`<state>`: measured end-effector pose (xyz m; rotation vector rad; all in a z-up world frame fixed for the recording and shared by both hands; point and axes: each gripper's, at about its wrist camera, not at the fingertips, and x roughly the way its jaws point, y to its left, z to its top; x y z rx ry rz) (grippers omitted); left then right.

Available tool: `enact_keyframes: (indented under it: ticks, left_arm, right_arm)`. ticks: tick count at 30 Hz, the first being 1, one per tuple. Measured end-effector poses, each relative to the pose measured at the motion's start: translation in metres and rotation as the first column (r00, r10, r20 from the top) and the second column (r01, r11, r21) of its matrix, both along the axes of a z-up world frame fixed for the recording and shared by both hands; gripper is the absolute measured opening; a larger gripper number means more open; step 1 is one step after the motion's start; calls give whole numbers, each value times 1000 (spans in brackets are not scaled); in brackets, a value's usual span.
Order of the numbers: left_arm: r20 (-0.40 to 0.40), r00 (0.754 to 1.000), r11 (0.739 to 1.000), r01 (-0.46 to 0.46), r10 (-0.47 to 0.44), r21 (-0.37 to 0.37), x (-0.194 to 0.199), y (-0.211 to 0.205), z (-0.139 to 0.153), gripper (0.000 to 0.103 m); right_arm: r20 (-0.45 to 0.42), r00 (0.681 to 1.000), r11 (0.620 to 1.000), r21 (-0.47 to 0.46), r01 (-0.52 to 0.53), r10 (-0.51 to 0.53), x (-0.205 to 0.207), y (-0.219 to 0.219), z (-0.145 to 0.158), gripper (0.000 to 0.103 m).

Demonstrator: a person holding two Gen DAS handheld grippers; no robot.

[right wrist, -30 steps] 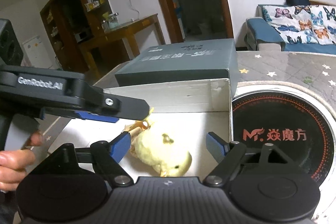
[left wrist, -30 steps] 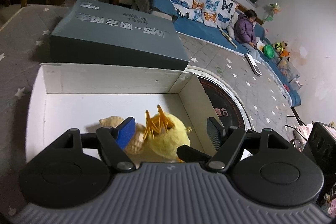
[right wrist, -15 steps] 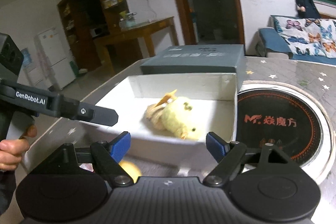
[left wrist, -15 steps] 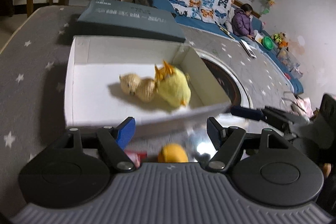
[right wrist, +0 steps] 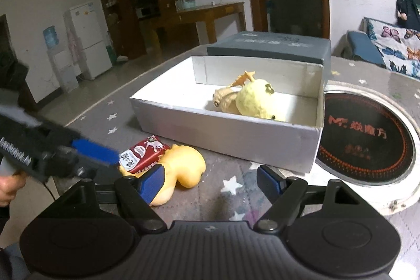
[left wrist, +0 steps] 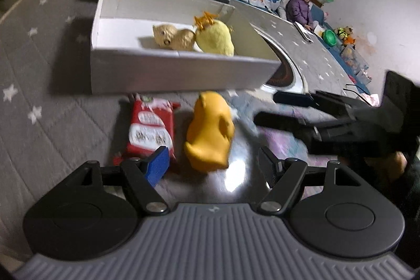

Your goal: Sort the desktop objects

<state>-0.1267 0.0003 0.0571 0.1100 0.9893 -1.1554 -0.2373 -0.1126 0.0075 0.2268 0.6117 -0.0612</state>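
Lying on the desk (left wrist: 47, 122) just before the white box (left wrist: 181, 70), the red milk carton (left wrist: 151, 131) and, touching its right side, the yellow duck (left wrist: 210, 133) run near-to-far between the left gripper (left wrist: 214, 165)'s wide, empty jaws, while the right gripper (right wrist: 212, 181), equally wide and empty, alone shows the stove's logo (right wrist: 365, 127).

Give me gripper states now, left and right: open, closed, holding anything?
Left gripper: open, holding nothing; the orange rubber duck toy lies on the table ahead of its fingers.
Right gripper: open, holding nothing.
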Motion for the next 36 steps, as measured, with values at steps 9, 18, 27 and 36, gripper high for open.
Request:
enact_keyframes:
  ticks: [9, 18, 27, 36]
  left_arm:
    - [-12, 998, 998, 55, -55, 8, -16, -16, -16, 73]
    - [-5, 1000, 1000, 15, -15, 11, -7, -18, -22, 73]
    - [14, 1000, 1000, 3, -3, 1, -2, -16, -25, 73]
    - [12, 1000, 1000, 18, -18, 13, -3, -15, -31, 72]
  right_arm:
    - [7, 1000, 980, 198, -32, 31, 26, -14, -11, 75]
    - [5, 998, 966, 251, -66, 67, 56, -9, -20, 71]
    - [-42, 996, 965, 253, -64, 78, 42, -9, -24, 60]
    - [-41, 996, 973, 223, -63, 74, 22, -12, -19, 61]
